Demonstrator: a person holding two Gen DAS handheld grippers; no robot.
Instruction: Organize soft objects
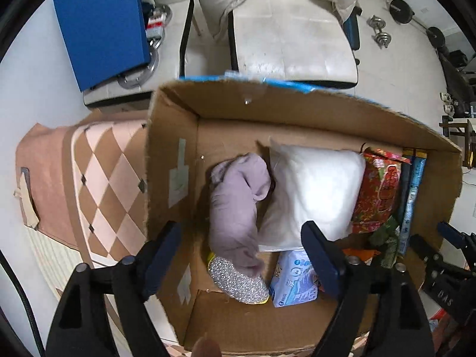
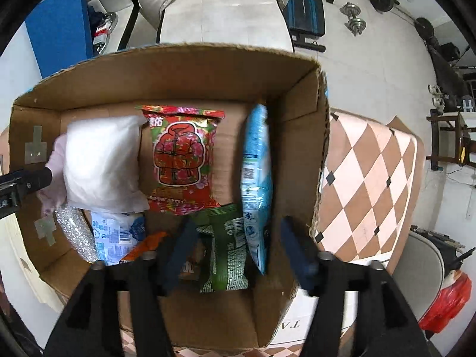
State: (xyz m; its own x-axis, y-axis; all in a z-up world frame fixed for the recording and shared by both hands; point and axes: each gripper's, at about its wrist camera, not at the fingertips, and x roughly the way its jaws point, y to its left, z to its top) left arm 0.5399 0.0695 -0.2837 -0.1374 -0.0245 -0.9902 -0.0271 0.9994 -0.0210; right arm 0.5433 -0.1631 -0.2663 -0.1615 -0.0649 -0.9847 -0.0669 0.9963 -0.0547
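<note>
An open cardboard box [image 1: 172, 163] holds the soft things. A lilac cloth [image 1: 235, 205] lies beside a white pillow pack [image 1: 315, 190]; below them sit a silver scourer [image 1: 238, 282] and a blue tissue pack [image 1: 293, 282]. My left gripper [image 1: 239, 238] hangs open above the cloth, nothing gripped. In the right wrist view the box [image 2: 178, 80] shows a red snack bag [image 2: 181, 160], a green bag [image 2: 226, 255] and a light blue packet [image 2: 257, 175] standing on edge. My right gripper [image 2: 238, 229] is open; the blue packet's lower end lies between its fingers, untouched.
The box rests on a table with a pink and brown checked cloth [image 1: 110, 184] [image 2: 369, 187]. Behind it stand a white chair [image 1: 291, 38] and a blue board [image 1: 101, 23]. Dumbbells [image 2: 354, 20] lie on the floor; a red bag [image 2: 446, 306] sits at lower right.
</note>
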